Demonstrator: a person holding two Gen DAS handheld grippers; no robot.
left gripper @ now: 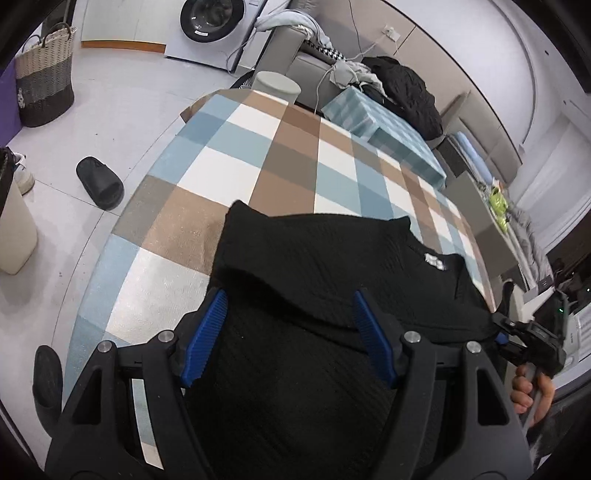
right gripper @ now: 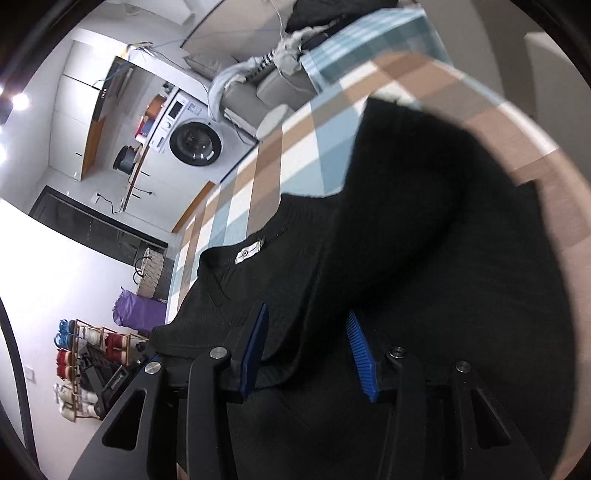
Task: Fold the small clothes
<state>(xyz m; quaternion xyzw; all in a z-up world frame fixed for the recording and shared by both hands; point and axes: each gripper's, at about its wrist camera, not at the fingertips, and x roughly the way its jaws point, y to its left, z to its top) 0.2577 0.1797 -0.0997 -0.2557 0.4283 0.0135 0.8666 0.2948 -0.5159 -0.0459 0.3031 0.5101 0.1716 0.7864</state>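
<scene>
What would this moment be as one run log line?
step: fold black knit sweater | surface: checked tablecloth | left claw: open over sweater | right claw: open over sweater | fold: partly done

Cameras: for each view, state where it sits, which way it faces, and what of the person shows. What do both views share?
Left wrist: on the left gripper, looking down over the black top on the checked cloth; a hand shows at right.
Right wrist: on the right gripper, tilted over the top; no hand visible.
Shared: top, cloth, washing machine.
</scene>
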